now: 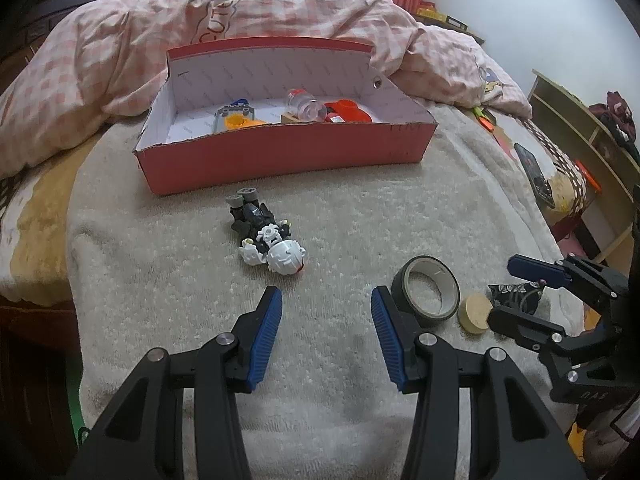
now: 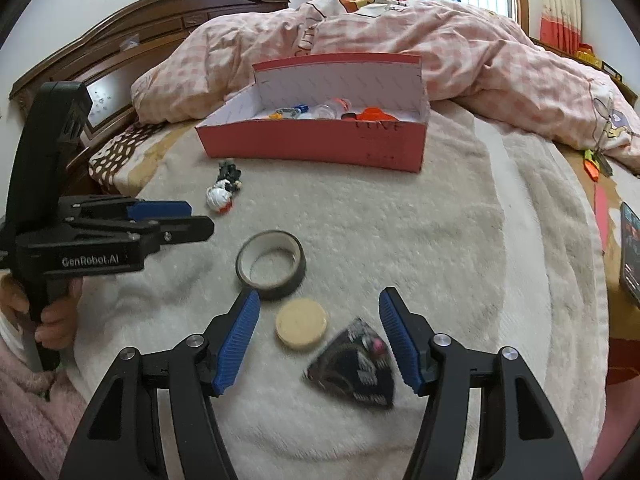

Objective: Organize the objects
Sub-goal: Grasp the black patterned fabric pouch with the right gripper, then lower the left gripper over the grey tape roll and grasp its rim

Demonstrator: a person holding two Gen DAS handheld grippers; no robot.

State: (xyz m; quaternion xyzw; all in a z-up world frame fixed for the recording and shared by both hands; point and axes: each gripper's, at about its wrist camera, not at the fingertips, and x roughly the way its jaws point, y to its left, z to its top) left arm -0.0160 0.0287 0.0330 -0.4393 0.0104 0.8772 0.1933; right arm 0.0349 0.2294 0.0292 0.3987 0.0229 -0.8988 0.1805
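Note:
A red cardboard box (image 1: 280, 156) (image 2: 312, 148) stands on the towel and holds several small toys. A black-and-white toy figure (image 1: 266, 238) (image 2: 223, 194) lies in front of it. A dark tape roll (image 1: 426, 290) (image 2: 271, 266), a round cork disc (image 1: 475, 314) (image 2: 301, 328) and a black patterned pouch (image 1: 516, 294) (image 2: 354, 364) lie nearer. My left gripper (image 1: 326, 336) (image 2: 188, 220) is open and empty, short of the figure. My right gripper (image 2: 320, 340) (image 1: 516, 292) is open and empty, with the disc and pouch between its fingers.
A pink checked quilt (image 1: 120, 64) (image 2: 460, 48) is heaped behind the box. A phone (image 1: 534, 172) (image 2: 630, 256) lies at the bed's right edge. A wooden headboard (image 2: 132, 40) is at the left, shelves (image 1: 580, 136) at the right.

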